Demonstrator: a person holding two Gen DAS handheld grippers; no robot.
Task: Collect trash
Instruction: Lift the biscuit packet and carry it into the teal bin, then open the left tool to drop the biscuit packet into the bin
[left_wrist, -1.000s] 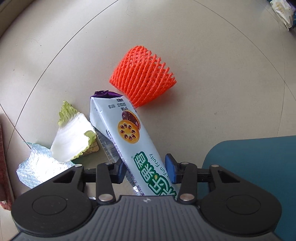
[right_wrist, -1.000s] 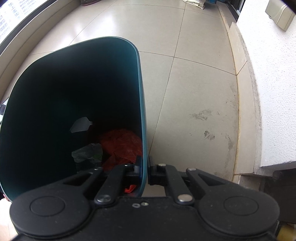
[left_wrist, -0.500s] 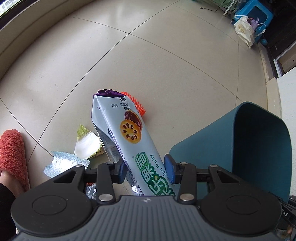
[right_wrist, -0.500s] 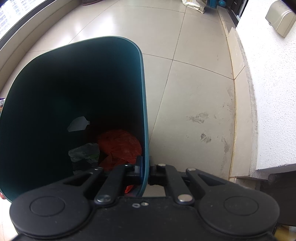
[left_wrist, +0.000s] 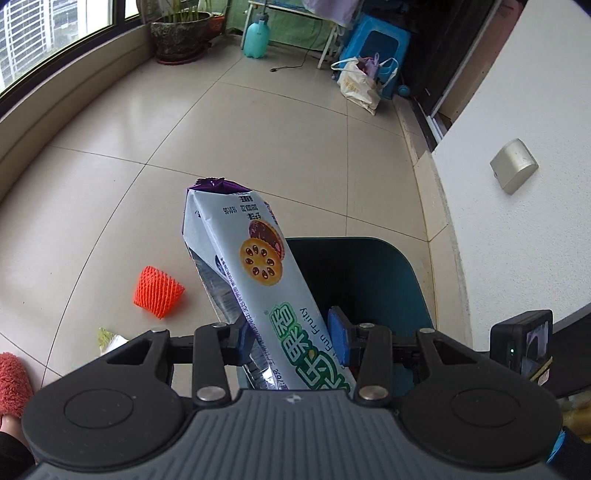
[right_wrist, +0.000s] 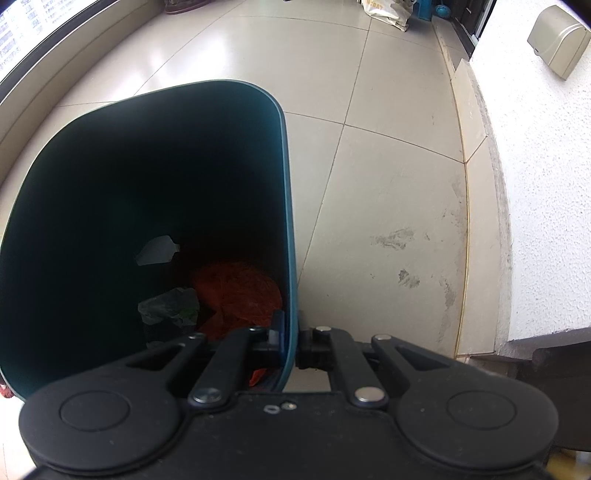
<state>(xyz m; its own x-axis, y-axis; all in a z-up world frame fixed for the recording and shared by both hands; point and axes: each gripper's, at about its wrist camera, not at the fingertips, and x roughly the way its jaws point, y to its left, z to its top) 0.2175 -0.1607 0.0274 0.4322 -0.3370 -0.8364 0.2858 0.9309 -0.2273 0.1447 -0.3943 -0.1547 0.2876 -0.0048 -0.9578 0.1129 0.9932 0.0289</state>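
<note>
While the left tool (left_wrist: 291, 341) is clenching a pale biscuit packet (left_wrist: 255, 280) by its lower end, the packet is jutting ahead of the pads, tilted over the teal bin (left_wrist: 388, 266) just beyond. Left of this tool, an orange foam net (left_wrist: 159, 297) is lying on the floor. The right tool (right_wrist: 291, 343) is pinching the bin's near wall (right_wrist: 290, 258), one pad inside, one outside; red and pale scraps are sitting within.

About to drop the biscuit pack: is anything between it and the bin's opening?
Nothing visible. The biscuit pack hangs in the left gripper over the open teal bin; the right gripper only clamps its rim.
</note>
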